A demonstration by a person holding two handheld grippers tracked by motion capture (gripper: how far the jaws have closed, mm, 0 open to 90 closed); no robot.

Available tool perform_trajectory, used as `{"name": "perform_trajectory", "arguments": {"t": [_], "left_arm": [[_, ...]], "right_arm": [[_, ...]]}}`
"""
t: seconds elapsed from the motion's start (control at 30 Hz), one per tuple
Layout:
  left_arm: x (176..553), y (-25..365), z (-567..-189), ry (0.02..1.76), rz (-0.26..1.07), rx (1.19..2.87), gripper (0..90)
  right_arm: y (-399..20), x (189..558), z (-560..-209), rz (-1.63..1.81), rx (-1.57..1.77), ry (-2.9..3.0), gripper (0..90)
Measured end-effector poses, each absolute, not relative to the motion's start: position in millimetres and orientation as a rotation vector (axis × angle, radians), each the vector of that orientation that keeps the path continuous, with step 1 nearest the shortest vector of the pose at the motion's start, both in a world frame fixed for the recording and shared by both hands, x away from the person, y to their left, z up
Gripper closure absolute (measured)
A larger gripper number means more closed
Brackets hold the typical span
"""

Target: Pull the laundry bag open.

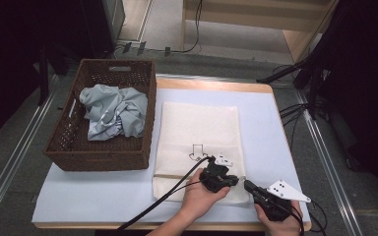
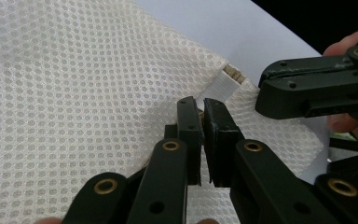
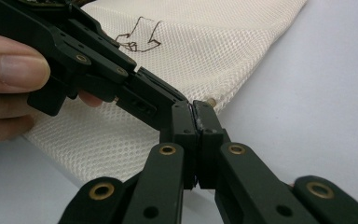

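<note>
A white mesh bag (image 1: 197, 132) with a small black drawing lies flat on the table, its near edge toward me. My left gripper (image 1: 235, 180) rests on that near edge by the right corner. In the left gripper view its jaws (image 2: 201, 109) stand shut on a small tan zipper pull along the mesh (image 2: 74, 84). My right gripper (image 1: 247, 186) meets it tip to tip from the right. In the right gripper view this gripper (image 3: 196, 106) is shut on the bag's edge (image 3: 214, 42), with the left gripper (image 3: 175, 100) reaching in from the left.
A brown wicker basket (image 1: 103, 160) stands to the left of the bag with a crumpled grey cloth (image 1: 113, 110) inside. A pale mat (image 1: 266, 128) covers the tabletop. Cables trail off the near edge and the right side.
</note>
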State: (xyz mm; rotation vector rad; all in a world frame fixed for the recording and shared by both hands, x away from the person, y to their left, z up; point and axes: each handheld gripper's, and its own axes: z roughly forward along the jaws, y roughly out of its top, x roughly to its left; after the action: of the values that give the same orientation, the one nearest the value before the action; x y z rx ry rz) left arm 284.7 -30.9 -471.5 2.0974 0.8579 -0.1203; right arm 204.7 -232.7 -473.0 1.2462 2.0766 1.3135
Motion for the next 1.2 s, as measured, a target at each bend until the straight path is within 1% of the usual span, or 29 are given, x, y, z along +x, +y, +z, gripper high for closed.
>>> {"name": "perform_trajectory", "arguments": {"t": [0.13,0.27,0.3,0.33,0.37,0.4,0.43,0.5,0.57,0.63,0.7,0.73,0.8,0.9,0.97,1.07,1.2], "left_arm": [[287,-26,-473,0.870,-0.159,2.065,88.7],[287,-23,-473,0.880,-0.169,2.036,88.9],[287,-22,-473,0.880,-0.174,2.032,89.0],[287,-22,-474,0.875,-0.179,2.030,89.0],[287,-21,-474,0.871,-0.180,2.027,89.0],[287,-20,-474,0.872,-0.182,2.020,89.0],[287,-20,-475,0.872,-0.186,2.012,89.0],[287,-17,-475,0.862,-0.201,1.990,89.1],[287,-16,-475,0.853,-0.203,1.977,89.1],[287,-14,-475,0.850,-0.210,1.965,89.1],[287,-12,-476,0.841,-0.219,1.962,89.1],[287,-10,-477,0.837,-0.231,1.947,89.1],[289,-8,-478,0.841,-0.256,1.937,89.1],[289,-8,-478,0.837,-0.254,1.940,89.1],[288,-8,-478,0.833,-0.247,1.940,89.1],[288,-7,-478,0.835,-0.251,1.938,89.0],[287,-8,-476,0.848,-0.230,1.948,89.0]], "right_arm": [[-235,205,-474,1.342,1.307,2.064,88.8],[-237,207,-476,1.362,1.364,2.035,84.2],[-238,208,-476,1.366,1.391,2.019,80.6],[-238,210,-478,1.369,1.417,1.997,74.3],[-238,210,-478,1.369,1.417,1.997,74.3],[-239,213,-479,1.395,1.478,1.970,68.4],[-239,213,-479,1.395,1.478,1.970,68.4],[-239,217,-481,1.423,1.522,1.969,64.3],[-238,220,-483,1.442,1.567,1.968,62.4],[-238,223,-485,1.482,1.599,1.970,63.0],[-239,226,-487,1.536,1.646,1.976,66.6],[-241,228,-488,1.590,1.678,1.976,71.6],[-244,228,-489,1.646,1.716,1.968,73.4],[-244,229,-490,1.664,1.739,1.965,73.7],[-244,230,-491,1.681,1.752,1.962,75.7],[-243,229,-488,1.698,1.709,1.982,83.7],[-237,226,-482,1.615,1.625,2.000,84.8]]}}
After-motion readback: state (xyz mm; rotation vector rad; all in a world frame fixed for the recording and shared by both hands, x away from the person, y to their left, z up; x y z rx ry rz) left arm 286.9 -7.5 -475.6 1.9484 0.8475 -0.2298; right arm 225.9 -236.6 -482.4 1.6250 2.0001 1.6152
